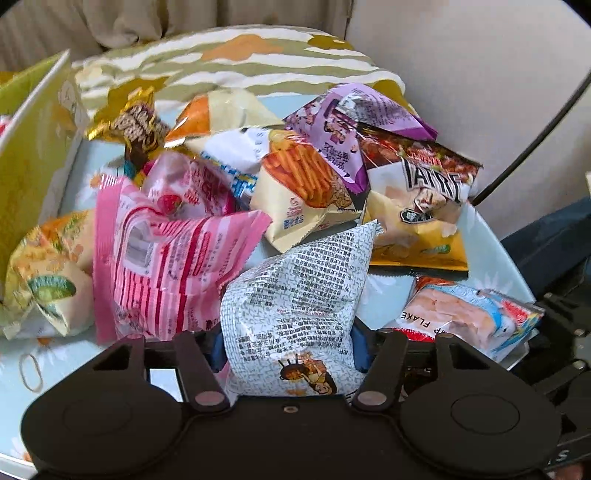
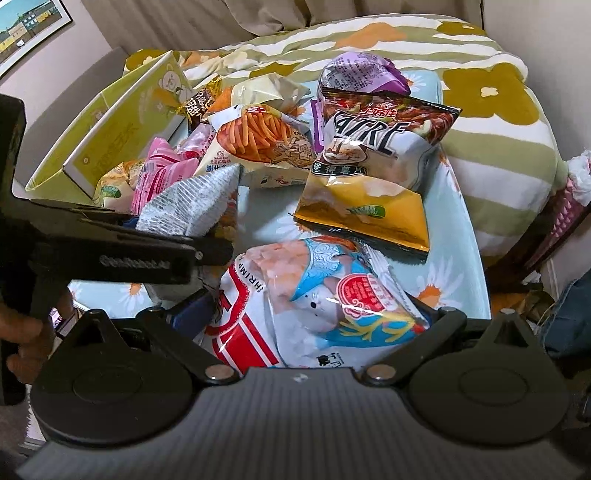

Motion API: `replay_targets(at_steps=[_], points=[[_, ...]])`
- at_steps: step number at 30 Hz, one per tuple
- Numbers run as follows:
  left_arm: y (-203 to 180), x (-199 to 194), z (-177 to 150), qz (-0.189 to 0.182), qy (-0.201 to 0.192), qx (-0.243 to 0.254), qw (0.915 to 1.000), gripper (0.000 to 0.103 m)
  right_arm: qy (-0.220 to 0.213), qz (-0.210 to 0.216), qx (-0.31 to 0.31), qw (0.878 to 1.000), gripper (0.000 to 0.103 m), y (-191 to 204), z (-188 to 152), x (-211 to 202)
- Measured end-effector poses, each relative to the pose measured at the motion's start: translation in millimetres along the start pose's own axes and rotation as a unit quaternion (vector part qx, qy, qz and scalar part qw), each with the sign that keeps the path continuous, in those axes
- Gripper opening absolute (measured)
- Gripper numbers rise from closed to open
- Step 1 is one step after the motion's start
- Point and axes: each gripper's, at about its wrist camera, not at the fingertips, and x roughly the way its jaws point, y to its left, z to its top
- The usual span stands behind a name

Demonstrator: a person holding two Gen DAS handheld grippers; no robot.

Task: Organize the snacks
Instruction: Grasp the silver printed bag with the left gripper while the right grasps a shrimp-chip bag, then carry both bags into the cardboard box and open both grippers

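L gripper (image 1: 290, 347) is closed on the white bag (image 1: 295, 295), blue pads pressing both sides of its lower part; the bag stands up between the fingers, printed text facing cam. R gripper (image 2: 317, 317) sits around the shrimp bag (image 2: 325, 295), w/ the bag filling the gap between the fingers; can't tell if the pads actually press it. A hand (image 2: 26, 328) shows at the left edge of the R view, on the L tool's handle.

Both bags are on the pale blue daisy cloth (image 2: 461, 236). Just left of the white bag: pink bag (image 1: 166, 254), then a yellow-green pack (image 1: 48, 269). Behind: fries bag (image 1: 306, 192), gold-bottomed chip bag (image 2: 373, 173), purple bag (image 2: 362, 72) at the back of it. Green box (image 2: 122, 125) stands open at far left, beside the pile. Farthest: striped flower blanket (image 2: 498, 103), curtain (image 1: 147, 18).
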Motion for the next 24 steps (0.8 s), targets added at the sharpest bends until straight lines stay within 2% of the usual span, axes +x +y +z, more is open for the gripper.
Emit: replay_targets(at_steps=[4, 11, 13, 15, 24], points=[[11.2, -3.9, 0.7, -0.018, 0.001, -0.021, 0.9996, 0.064, 0.002, -0.010, 0.003, 1.000, 0.103, 3.4, 1.7, 2.4], [5.8, -18.9, -1.4, -0.032, -0.017, -0.017, 0.9992, 0.064, -0.005, -0.028, -0.020, 0.999, 0.103, 9.7, -4.7, -3.3], [4.9, -24.3, -2.5, -0.038, -0.023, -0.019, 0.9988, 0.064, -0.005, -0.021, -0.013, 1.000, 0.094, 8.3, -5.3, -7.7], [2.8, -31.2, -2.8, -0.045, -0.030, -0.021, 0.9983, 0.064, -0.009, -0.023, -0.009, 1.000, 0.092, 9.7, -6.4, -12.9], [-2.6, -74.0, 0.1, -0.066, -0.072, -0.023, 0.9949, 0.064, -0.044, -0.033, -0.033, 0.998, 0.090, 27.8, 0.0, -45.7]])
